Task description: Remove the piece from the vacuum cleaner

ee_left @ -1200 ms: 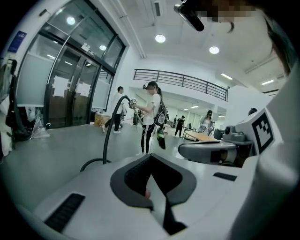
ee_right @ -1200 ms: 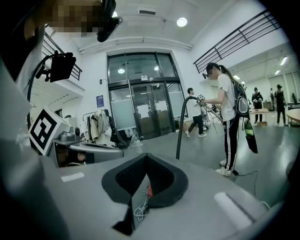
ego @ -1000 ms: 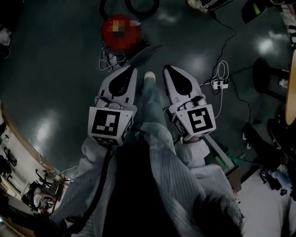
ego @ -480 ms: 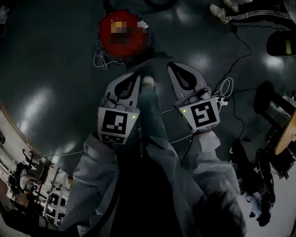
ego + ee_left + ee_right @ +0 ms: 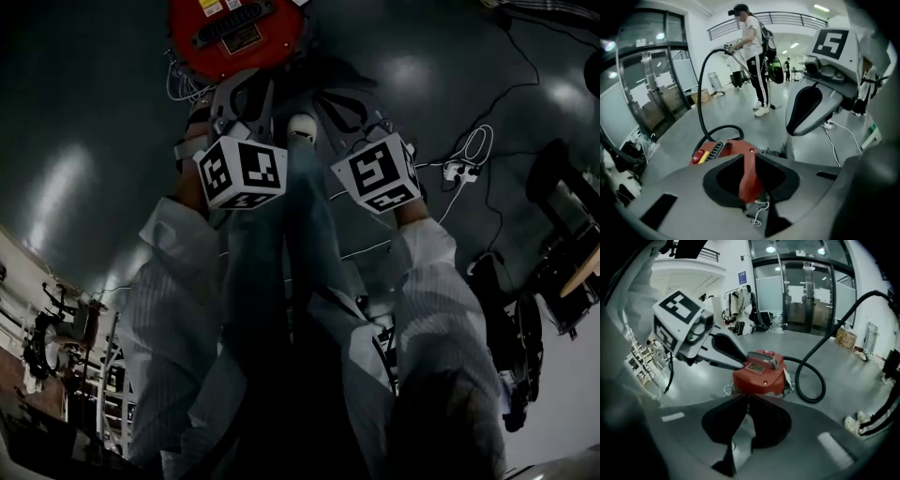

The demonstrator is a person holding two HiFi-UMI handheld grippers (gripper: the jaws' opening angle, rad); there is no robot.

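Red vacuum (image 5: 234, 33) at top centre, with black hose (image 5: 808, 380); black-and-white square-patterned cubes (image 5: 242, 173) mid-frame; pale striped sleeves (image 5: 169, 281) below them; white shoe (image 5: 302, 127) between; dark grey glossy floor (image 5: 84, 112) around

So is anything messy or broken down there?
Nothing looks broken or spilled. The messy bit is a tangle of white cord bunched on the floor against the red vacuum cleaner. More loose cable trails across the floor by a power strip.
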